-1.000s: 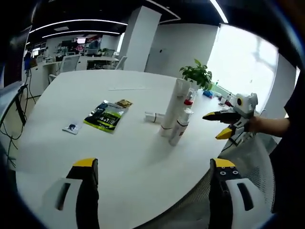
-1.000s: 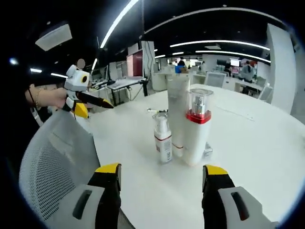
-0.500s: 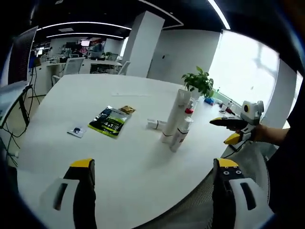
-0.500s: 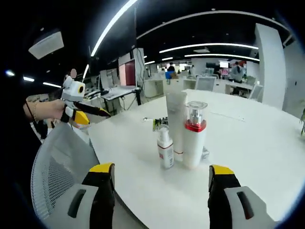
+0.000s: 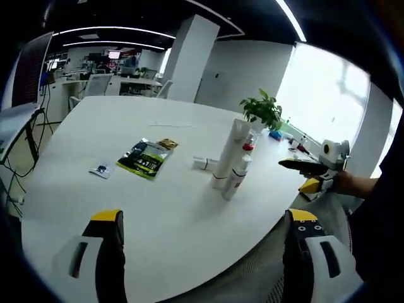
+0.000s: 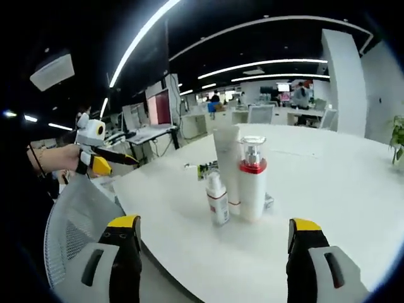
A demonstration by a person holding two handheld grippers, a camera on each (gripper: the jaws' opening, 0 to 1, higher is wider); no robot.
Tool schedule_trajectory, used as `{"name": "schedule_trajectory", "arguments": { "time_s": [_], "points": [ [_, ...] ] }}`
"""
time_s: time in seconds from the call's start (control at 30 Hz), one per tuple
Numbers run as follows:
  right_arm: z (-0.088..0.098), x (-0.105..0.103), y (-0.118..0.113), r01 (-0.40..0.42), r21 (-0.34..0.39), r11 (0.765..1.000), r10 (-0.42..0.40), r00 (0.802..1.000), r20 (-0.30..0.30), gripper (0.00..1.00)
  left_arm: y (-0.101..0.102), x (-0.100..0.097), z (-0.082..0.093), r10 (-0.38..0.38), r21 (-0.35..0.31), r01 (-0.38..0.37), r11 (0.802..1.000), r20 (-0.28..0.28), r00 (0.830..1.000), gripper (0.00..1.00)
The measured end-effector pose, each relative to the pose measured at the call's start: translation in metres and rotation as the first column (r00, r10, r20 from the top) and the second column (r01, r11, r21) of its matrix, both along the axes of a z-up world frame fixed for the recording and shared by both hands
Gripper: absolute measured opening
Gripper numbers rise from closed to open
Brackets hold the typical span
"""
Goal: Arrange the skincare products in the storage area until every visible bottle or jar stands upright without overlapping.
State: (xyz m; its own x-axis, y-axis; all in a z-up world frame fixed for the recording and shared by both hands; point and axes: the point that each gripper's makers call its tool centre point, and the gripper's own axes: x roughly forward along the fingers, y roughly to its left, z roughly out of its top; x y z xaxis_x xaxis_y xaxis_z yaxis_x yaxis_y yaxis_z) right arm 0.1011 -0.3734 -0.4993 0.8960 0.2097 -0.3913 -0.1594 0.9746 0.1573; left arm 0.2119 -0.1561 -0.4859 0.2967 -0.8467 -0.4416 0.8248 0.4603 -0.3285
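Observation:
On the white round table (image 5: 95,208) three skincare products stand upright close together: a tall white tube (image 5: 227,153) (image 6: 226,163), a white bottle with a red band and clear cap (image 6: 252,180) (image 5: 249,142), and a small white pump bottle (image 6: 217,199) (image 5: 234,177). A small white item (image 5: 204,163) lies flat behind them. My left gripper (image 5: 199,243) is open, well back from the group. My right gripper (image 6: 214,249) is open too, off the table edge, and appears as a yellow-tipped tool (image 5: 308,169) in a hand. The left gripper (image 6: 104,158) appears at the left of the right gripper view.
A green and black sachet (image 5: 145,158), a small gold packet (image 5: 166,144) and a small wrapped item (image 5: 101,170) lie left of the bottles. A potted plant (image 5: 263,109) stands behind. A grey mesh chair (image 6: 72,227) sits at the table edge. Office desks lie beyond.
Both grippers have drawn back from the table, so the bottles look smaller and farther away. The bottles themselves have not moved.

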Motion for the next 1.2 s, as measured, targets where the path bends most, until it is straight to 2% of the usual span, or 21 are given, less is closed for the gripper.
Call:
{"name": "schedule_trajectory", "arguments": {
  "time_s": [0.13,0.4,0.6,0.77,1.0,1.2],
  "points": [
    [-0.004,-0.001,-0.002,0.009,0.009,1.000,-0.008,1.000,-0.011,0.99,-0.002,0.002,0.004,0.021,-0.021,-0.021,1.000,-0.002,1.000,0.99],
    [-0.007,-0.002,-0.004,0.006,-0.002,1.000,-0.006,0.999,-0.044,0.97,0.001,0.005,-0.002,0.025,-0.006,-0.025,1.000,-0.013,1.000,0.98],
    [-0.008,-0.003,-0.009,0.006,-0.013,1.000,-0.007,0.999,-0.052,0.97,0.002,0.008,0.000,0.044,-0.010,-0.044,0.999,-0.009,0.999,0.98],
    [-0.010,-0.002,-0.018,0.021,-0.013,1.000,-0.022,0.998,-0.064,0.96,0.002,0.009,-0.005,0.033,0.006,-0.032,0.999,-0.014,0.999,0.98],
    [-0.015,0.001,-0.027,0.027,-0.031,0.999,-0.029,0.996,-0.085,0.92,0.004,0.010,-0.002,0.038,-0.021,-0.039,0.999,-0.042,0.998,0.97],
    [-0.017,0.004,-0.030,0.019,-0.037,0.999,-0.022,0.995,-0.097,0.90,0.005,0.010,-0.006,0.036,-0.010,-0.036,0.999,-0.049,0.998,0.96]
  ]
}}
